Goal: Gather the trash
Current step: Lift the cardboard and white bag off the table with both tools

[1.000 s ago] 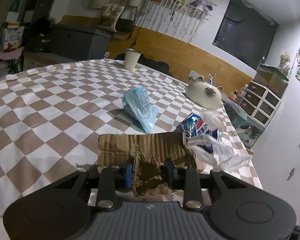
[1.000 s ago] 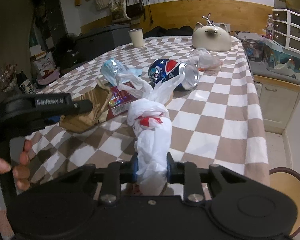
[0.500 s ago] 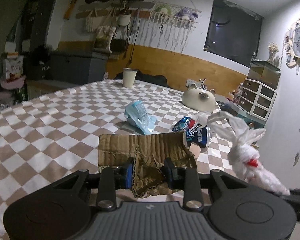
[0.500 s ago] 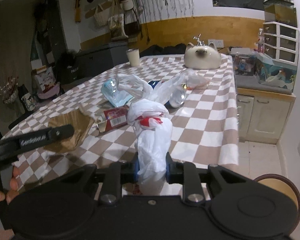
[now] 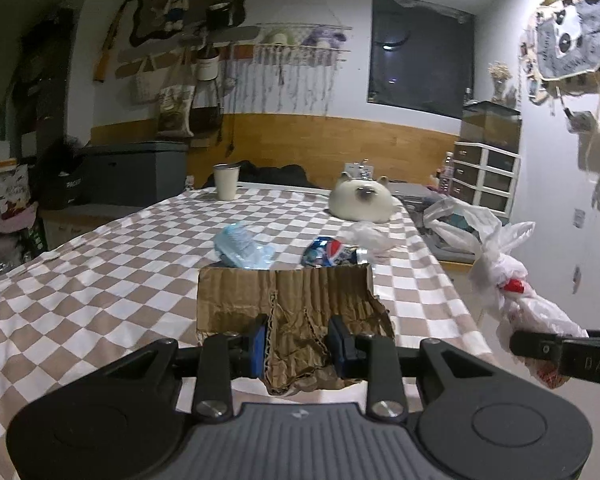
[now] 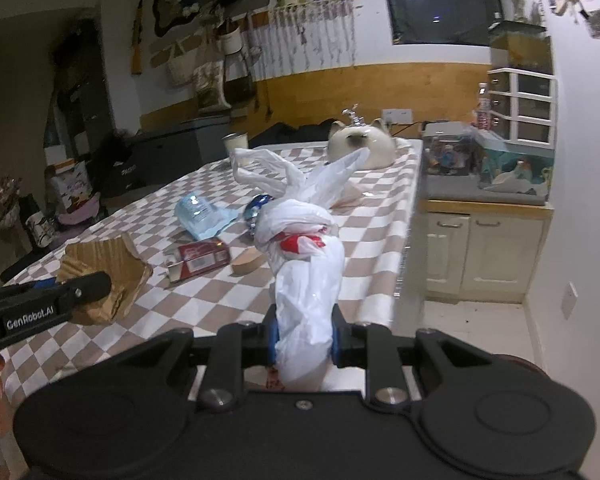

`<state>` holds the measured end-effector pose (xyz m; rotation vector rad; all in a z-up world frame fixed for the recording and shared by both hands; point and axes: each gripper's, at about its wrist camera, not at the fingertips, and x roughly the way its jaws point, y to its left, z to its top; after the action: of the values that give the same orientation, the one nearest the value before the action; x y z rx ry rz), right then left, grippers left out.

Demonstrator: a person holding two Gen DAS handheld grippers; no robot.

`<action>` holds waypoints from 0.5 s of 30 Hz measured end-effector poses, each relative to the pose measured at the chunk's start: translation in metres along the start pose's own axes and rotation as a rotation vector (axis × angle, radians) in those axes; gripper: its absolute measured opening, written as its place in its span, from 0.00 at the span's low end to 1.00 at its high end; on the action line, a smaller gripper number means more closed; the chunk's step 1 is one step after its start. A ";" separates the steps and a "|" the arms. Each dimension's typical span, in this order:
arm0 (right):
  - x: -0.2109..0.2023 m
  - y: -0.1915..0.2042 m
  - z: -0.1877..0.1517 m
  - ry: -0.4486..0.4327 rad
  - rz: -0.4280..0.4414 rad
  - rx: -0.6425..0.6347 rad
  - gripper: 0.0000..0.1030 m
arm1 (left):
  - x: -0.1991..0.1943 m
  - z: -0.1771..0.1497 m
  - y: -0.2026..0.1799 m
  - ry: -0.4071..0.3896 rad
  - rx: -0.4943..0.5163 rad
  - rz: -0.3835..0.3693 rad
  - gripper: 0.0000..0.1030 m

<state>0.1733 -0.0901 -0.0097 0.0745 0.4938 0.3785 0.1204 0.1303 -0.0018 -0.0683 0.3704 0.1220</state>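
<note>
My left gripper (image 5: 300, 340) is shut on a torn piece of brown cardboard (image 5: 284, 300), held up above the checkered table (image 5: 100, 300). The same cardboard (image 6: 104, 276) shows at the left of the right wrist view. My right gripper (image 6: 304, 338) is shut on a knotted white plastic bag (image 6: 304, 264) with red print, lifted off the table; this bag (image 5: 512, 292) also hangs at the right of the left wrist view. On the table lie a crushed blue soda can (image 5: 332, 252), a light blue wrapper (image 5: 240, 248), a red carton (image 6: 200, 260) and a small brown disc (image 6: 248, 262).
A cat-shaped white pot (image 5: 360, 200) and a white cup (image 5: 227, 182) stand at the table's far end, with a crumpled clear bag (image 5: 366, 236) near the can. Low cabinets (image 6: 480, 248) and a drawer unit (image 6: 520, 108) line the right wall. A round brown bin rim (image 6: 520, 364) shows at floor level.
Both grippers have risen and pulled back from the table with the cardboard and the white bag held. The left view has rolled level, and the bag now hangs at its right edge.
</note>
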 end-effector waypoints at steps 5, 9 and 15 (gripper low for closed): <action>-0.017 -0.018 -0.004 -0.019 -0.035 0.015 0.24 | -0.004 -0.001 -0.025 -0.011 0.016 -0.039 0.32; -0.031 -0.037 -0.009 -0.028 -0.067 0.035 0.24 | -0.004 -0.002 -0.047 -0.010 0.030 -0.076 0.32; -0.051 -0.069 -0.017 -0.041 -0.116 0.072 0.24 | -0.004 -0.005 -0.085 -0.005 0.053 -0.153 0.32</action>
<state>0.1472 -0.1736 -0.0132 0.1221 0.4687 0.2452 0.1258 0.0449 -0.0015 -0.0438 0.3624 -0.0387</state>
